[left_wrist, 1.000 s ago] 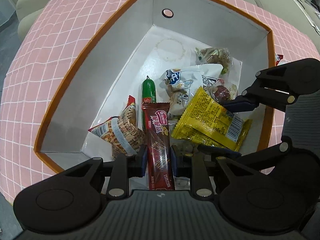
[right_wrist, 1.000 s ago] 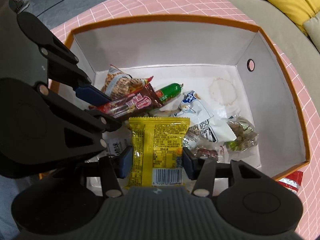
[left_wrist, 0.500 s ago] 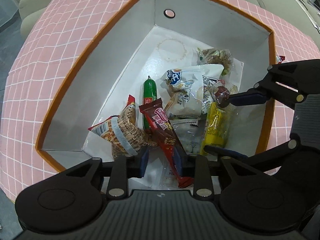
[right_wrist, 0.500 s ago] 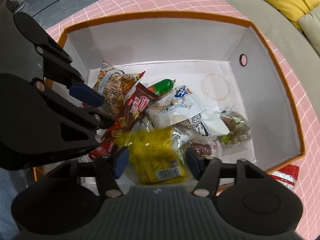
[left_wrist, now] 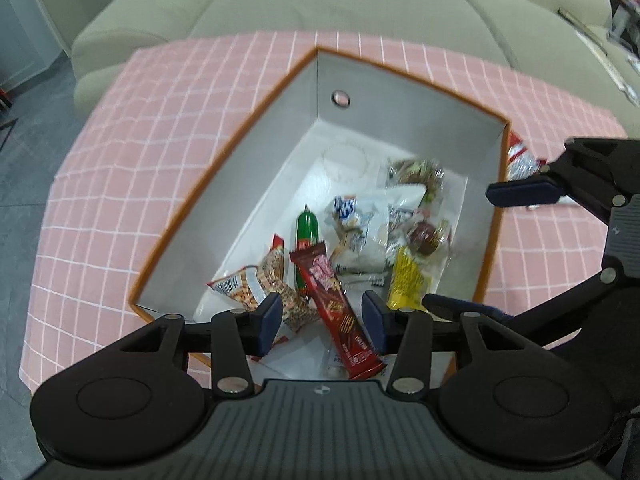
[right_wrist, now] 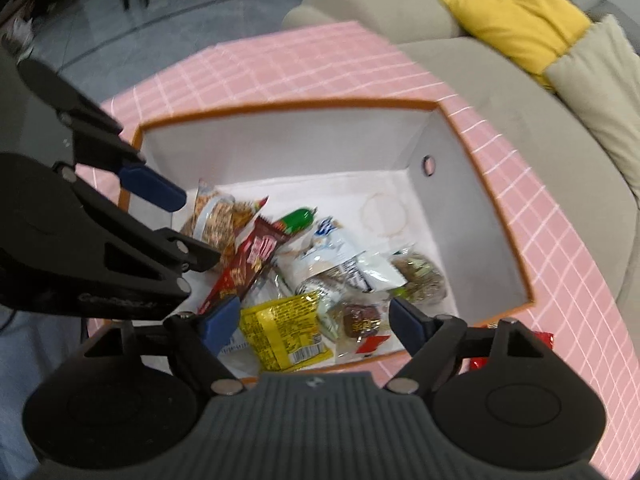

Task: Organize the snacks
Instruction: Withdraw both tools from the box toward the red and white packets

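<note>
An orange-rimmed white box (left_wrist: 404,76) (right_wrist: 280,148) holds several snacks. A dark red wafer bar (left_wrist: 336,312) (right_wrist: 248,268) and a yellow packet (left_wrist: 406,280) (right_wrist: 286,326) lie loose in it, with a green sausage (left_wrist: 306,226) (right_wrist: 296,218), a peanut bag (left_wrist: 256,286) (right_wrist: 216,220) and a white packet (left_wrist: 360,216) (right_wrist: 340,256). My left gripper (left_wrist: 322,320) is open and empty above the box's near end. My right gripper (right_wrist: 316,320) is open and empty above the box's near edge.
The box stands on a pink checked cloth (left_wrist: 160,128) (right_wrist: 304,60). A red snack packet (left_wrist: 518,156) (right_wrist: 546,338) lies on the cloth outside the box. A beige sofa (left_wrist: 320,8) with a yellow cushion (right_wrist: 516,16) is behind.
Both grippers opened, dropping the wafer bar and the yellow packet into the box. Both have since lifted up and back from the box.
</note>
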A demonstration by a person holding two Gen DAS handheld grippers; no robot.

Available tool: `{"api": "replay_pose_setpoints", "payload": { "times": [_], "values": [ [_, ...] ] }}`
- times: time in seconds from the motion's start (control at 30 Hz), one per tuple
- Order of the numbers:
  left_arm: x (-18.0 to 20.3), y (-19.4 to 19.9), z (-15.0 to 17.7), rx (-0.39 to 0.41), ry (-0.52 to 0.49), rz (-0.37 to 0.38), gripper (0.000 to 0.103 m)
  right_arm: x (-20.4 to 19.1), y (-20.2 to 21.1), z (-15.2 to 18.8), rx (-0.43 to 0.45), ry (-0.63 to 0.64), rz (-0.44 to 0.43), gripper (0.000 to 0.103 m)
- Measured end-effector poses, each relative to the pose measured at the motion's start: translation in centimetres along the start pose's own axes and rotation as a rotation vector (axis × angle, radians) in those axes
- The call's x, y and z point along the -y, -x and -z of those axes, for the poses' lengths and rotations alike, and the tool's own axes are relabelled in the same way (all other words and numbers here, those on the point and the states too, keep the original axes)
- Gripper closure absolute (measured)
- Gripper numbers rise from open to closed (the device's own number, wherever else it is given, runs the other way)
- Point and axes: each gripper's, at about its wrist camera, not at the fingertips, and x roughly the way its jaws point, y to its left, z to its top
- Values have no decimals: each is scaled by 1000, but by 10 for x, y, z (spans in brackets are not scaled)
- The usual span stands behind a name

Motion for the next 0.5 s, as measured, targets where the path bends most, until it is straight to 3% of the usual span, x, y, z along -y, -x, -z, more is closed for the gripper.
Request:
{"api": "replay_pose_setpoints", "payload": {
  "times": [0.3,0.5],
  "values": [
    [17,39,7,129,42,6,46,10,46,25,147,-164,67,24],
    [38,62,17,219,27,36,39,16,71,53,231,-256,127,23]
  ]
}}
